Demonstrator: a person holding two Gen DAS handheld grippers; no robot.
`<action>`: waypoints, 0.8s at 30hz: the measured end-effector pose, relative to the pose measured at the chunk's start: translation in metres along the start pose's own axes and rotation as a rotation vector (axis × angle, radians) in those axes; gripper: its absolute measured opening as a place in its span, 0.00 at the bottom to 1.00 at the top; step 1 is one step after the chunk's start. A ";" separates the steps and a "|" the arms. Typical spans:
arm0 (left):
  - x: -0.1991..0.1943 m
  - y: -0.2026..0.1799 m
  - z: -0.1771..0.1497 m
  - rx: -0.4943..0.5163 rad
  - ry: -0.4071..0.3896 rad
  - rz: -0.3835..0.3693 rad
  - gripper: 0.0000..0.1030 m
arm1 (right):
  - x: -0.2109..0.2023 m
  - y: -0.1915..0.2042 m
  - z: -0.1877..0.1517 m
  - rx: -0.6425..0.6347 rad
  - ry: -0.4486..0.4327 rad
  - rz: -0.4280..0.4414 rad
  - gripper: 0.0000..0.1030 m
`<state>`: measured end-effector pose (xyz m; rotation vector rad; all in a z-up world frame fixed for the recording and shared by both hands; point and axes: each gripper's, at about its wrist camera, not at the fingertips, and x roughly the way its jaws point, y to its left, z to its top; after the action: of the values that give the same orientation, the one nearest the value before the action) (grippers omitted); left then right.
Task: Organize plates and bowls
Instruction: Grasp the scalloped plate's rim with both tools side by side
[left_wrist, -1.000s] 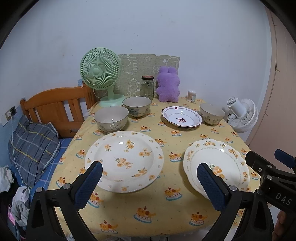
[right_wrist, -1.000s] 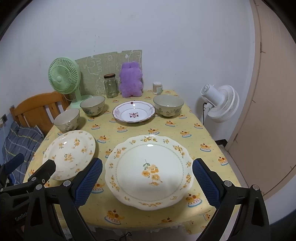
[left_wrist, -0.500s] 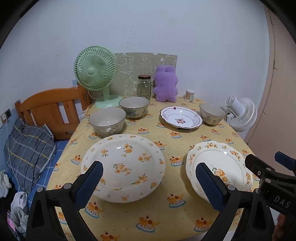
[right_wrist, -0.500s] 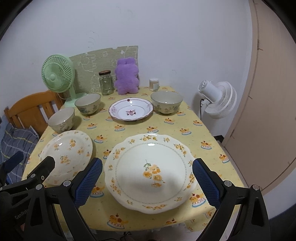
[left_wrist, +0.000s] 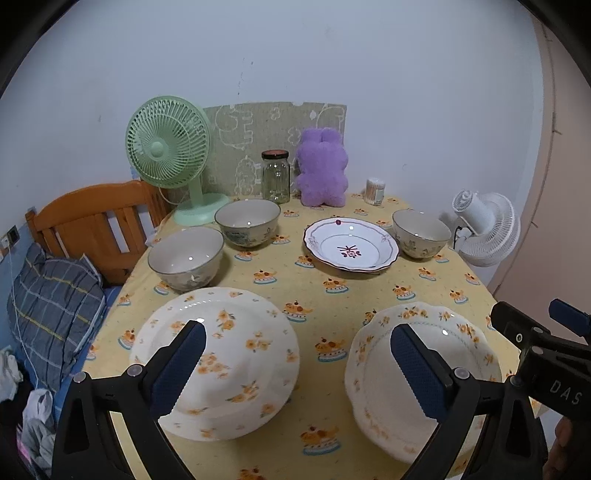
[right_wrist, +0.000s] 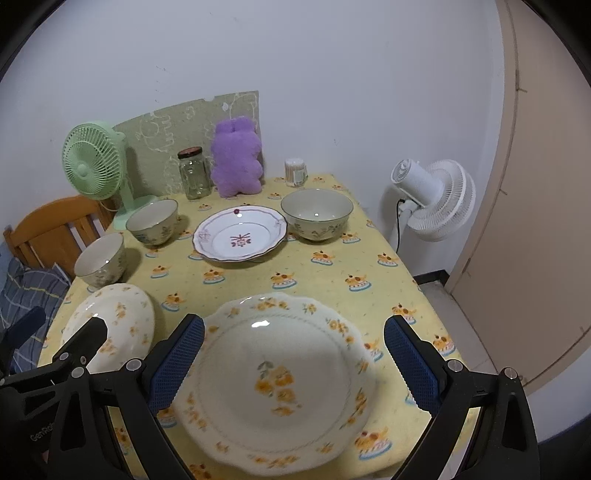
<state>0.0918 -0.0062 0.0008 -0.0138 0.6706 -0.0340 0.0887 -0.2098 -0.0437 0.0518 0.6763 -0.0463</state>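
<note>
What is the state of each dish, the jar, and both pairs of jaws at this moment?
Left gripper: jaws open, holding nothing.
Right gripper: jaws open, holding nothing.
Round floral plate: flat, empty.
Scalloped floral plate: flat, empty.
Purple-trimmed plate: flat, empty.
Three bowls: upright, empty, unstacked.
Glass jar: upright, lid on.

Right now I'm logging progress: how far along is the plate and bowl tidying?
Nothing looks done: three bowls and three plates lie apart, unstacked, on the tablecloth. In hand: nothing; the left gripper and right gripper are open over the near plates. All gathering and stacking is left.
</note>
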 end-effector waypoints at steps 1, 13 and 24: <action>0.004 -0.004 0.000 -0.007 0.010 0.007 0.97 | 0.004 -0.003 0.002 -0.004 0.006 0.005 0.96; 0.062 -0.058 0.000 -0.047 0.145 0.050 0.88 | 0.070 -0.049 0.018 -0.063 0.116 0.059 0.93; 0.107 -0.078 -0.027 -0.091 0.333 0.097 0.76 | 0.133 -0.067 0.000 -0.089 0.316 0.131 0.87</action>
<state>0.1564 -0.0883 -0.0853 -0.0637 1.0041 0.0899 0.1887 -0.2796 -0.1293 0.0178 0.9881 0.1202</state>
